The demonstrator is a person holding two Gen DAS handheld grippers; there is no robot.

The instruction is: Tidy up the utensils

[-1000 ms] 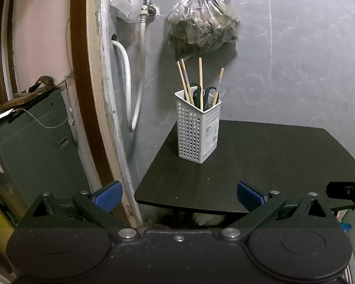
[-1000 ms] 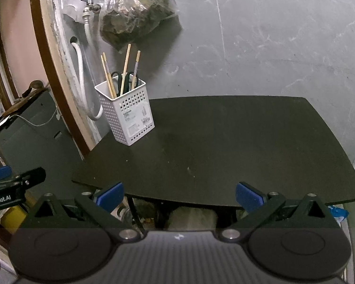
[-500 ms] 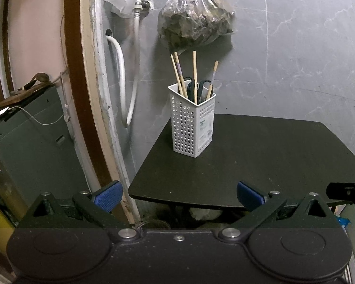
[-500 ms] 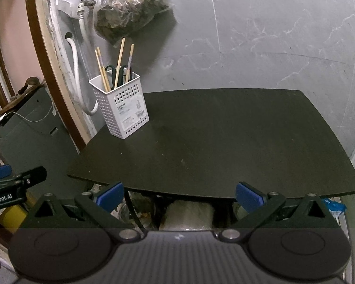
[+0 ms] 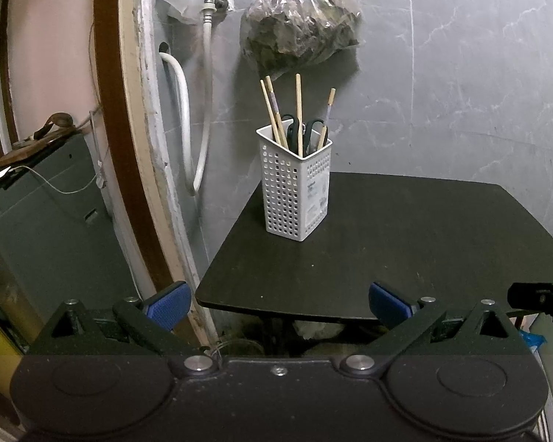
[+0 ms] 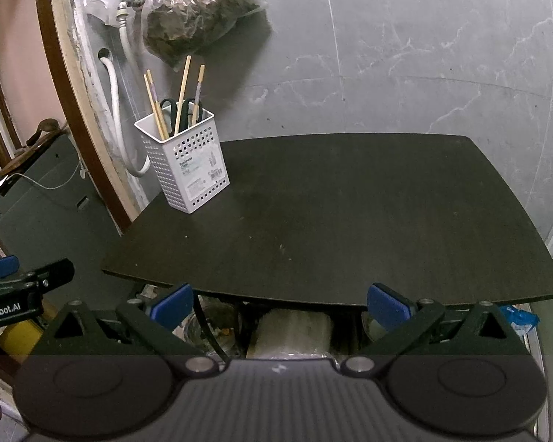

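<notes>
A white perforated holder (image 5: 296,188) stands at the far left corner of a black table (image 5: 405,243). It holds several wooden chopsticks (image 5: 298,110) and black-handled scissors (image 5: 306,129). The holder also shows in the right wrist view (image 6: 186,165), with chopsticks (image 6: 182,99) and scissors (image 6: 175,108) in it. My left gripper (image 5: 278,304) is open and empty, in front of the table's near left edge. My right gripper (image 6: 280,304) is open and empty, just short of the near edge of the table (image 6: 350,221).
A clear bag of dried leaves (image 5: 300,18) hangs on the grey wall above the holder. A tap with a white hose (image 5: 202,110) is beside it. A wooden door frame (image 5: 125,129) and a grey cabinet (image 5: 44,228) stand left. Clutter (image 6: 291,328) lies under the table.
Both grippers have drawn back and risen a little, so the table and holder sit lower and farther in view. Both stay open and empty.
</notes>
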